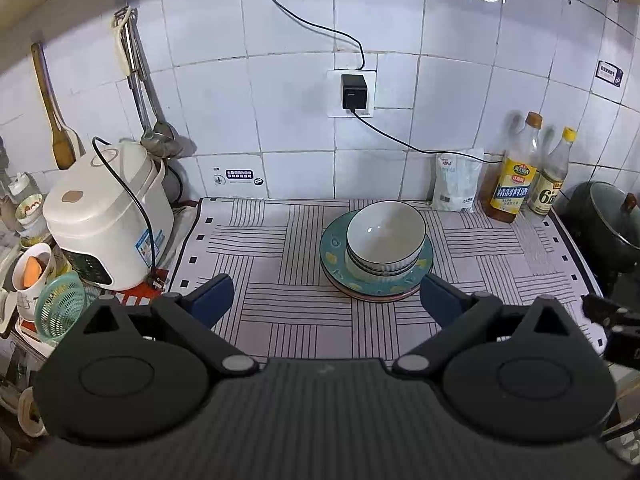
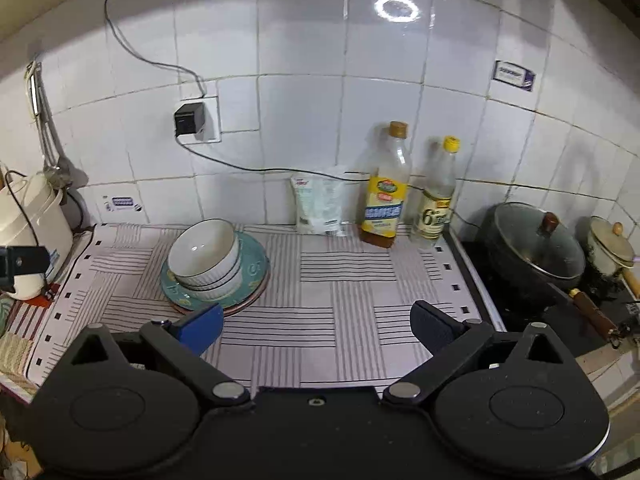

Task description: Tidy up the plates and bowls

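Note:
Stacked white ribbed bowls [image 1: 385,240] sit on a teal plate [image 1: 334,248], which lies on a pink plate, on the striped mat [image 1: 260,264]. The stack also shows in the right wrist view: bowls [image 2: 205,256], teal plate [image 2: 256,268]. My left gripper [image 1: 326,300] is open and empty, just in front of the stack. My right gripper [image 2: 318,326] is open and empty, to the right of the stack, its left finger near the plate's front edge.
A white rice cooker [image 1: 104,216] stands left. A white bag [image 2: 320,206] and two bottles [image 2: 386,188] stand against the tiled wall. A dark lidded pot [image 2: 536,248] and a small white pot [image 2: 610,246] sit on the stove at right. A green basket [image 1: 62,306] is at far left.

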Available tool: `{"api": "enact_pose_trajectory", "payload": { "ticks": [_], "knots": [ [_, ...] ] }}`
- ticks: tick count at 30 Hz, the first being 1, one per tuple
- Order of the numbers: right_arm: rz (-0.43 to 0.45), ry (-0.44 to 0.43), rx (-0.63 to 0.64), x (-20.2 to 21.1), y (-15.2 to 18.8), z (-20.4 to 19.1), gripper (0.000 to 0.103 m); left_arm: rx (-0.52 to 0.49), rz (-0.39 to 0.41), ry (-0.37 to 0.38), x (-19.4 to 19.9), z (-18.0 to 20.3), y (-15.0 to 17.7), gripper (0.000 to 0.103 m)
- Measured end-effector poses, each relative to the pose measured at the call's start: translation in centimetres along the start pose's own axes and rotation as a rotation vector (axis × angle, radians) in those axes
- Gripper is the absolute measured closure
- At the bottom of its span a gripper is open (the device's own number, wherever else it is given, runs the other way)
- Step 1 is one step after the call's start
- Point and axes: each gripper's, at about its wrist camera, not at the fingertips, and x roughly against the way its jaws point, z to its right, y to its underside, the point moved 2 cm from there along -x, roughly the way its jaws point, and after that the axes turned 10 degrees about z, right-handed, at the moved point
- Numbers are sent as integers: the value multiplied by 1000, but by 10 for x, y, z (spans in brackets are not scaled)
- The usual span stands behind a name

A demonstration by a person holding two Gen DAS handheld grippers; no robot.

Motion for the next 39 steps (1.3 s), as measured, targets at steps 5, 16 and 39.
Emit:
{"api": "enact_pose_trajectory", "payload": {
  "ticks": [5,16,39],
  "knots": [
    [-4,18,-41,8,3,8,2,4,-16,4,1,1,8,2],
    [6,25,-36,19,15,5,2,1,-18,0,5,-2,22,2],
    [-7,39,1,19,27,-4,2,-32,-34,-35,4,-4,35,2]
  ]
}}
